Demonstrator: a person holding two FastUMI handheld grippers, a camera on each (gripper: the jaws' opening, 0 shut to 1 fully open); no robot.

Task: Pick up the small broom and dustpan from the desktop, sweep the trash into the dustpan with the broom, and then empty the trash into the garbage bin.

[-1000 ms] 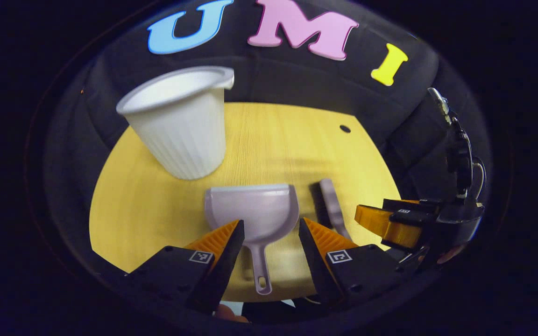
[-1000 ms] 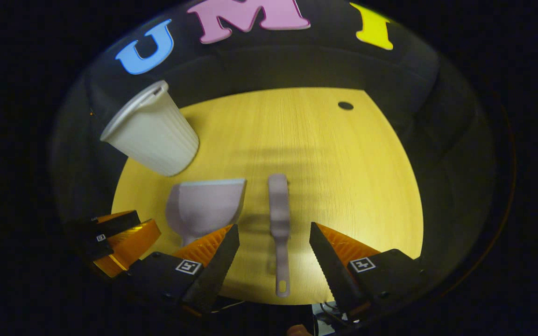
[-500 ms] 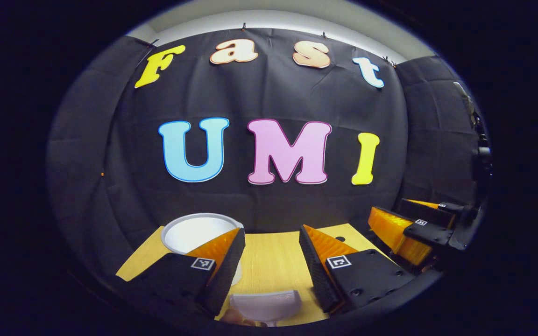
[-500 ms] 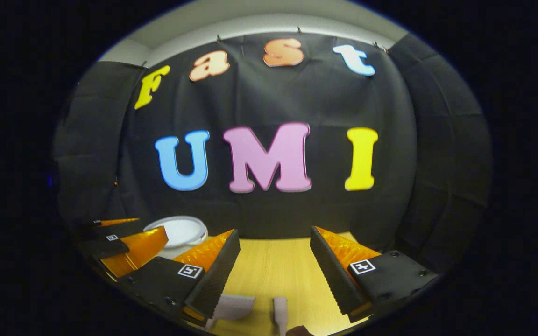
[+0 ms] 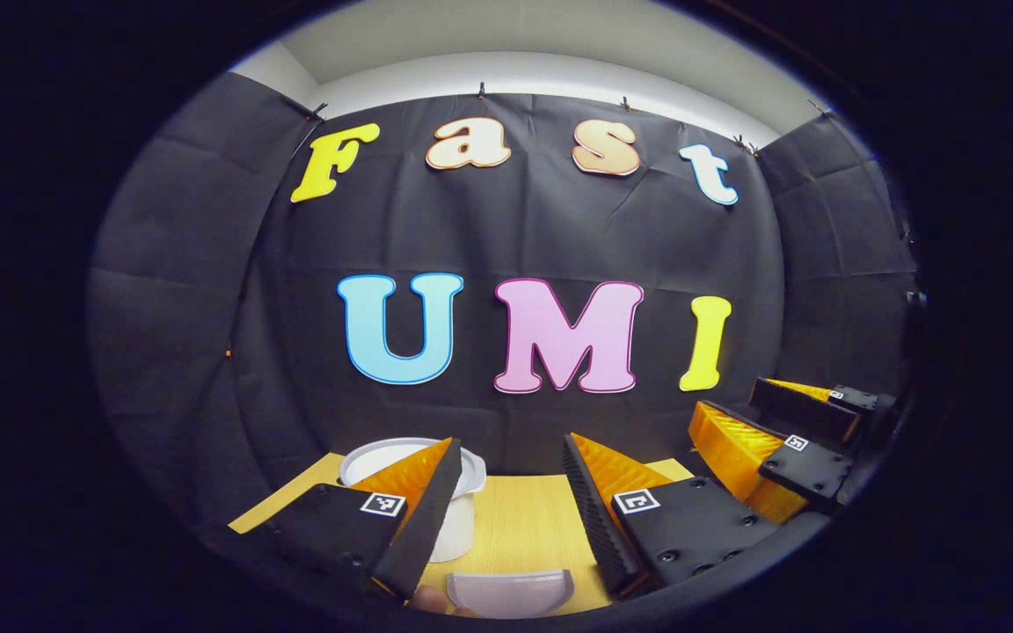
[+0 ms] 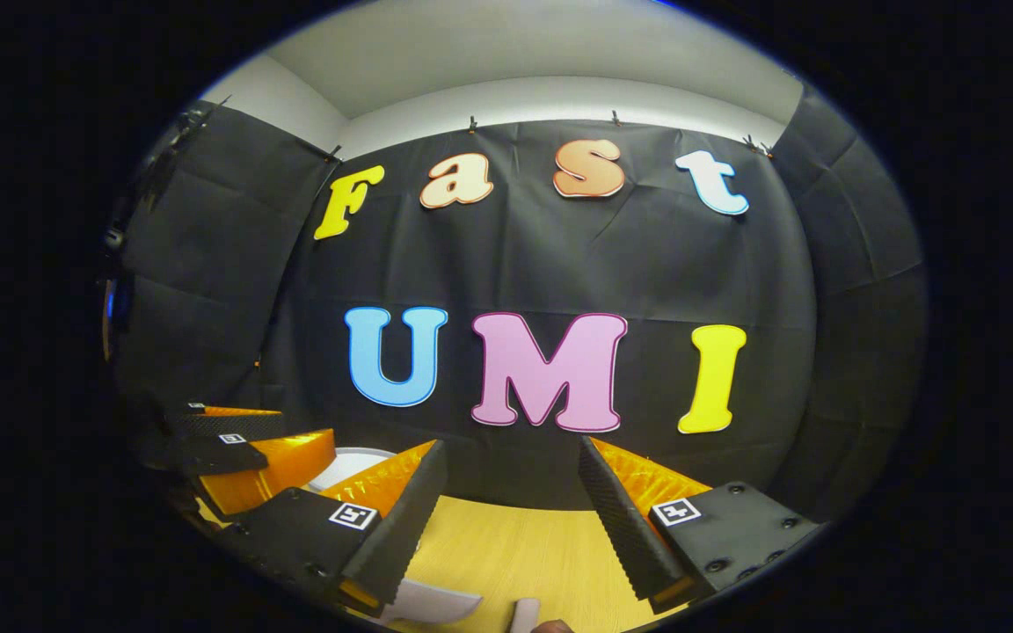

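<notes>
Both tongs (image 5: 506, 492) (image 6: 511, 514) now raised level, agape.

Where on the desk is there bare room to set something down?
Bare wood lies on the desk between the bin and the back wall. The near edge is crowded: dustpan and broom lie there, with the bin beside them.

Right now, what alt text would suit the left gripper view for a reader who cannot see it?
The left gripper is open and empty over a wooden desktop, with a white garbage bin behind one finger and the dustpan lying below. The right gripper hovers alongside.
</notes>
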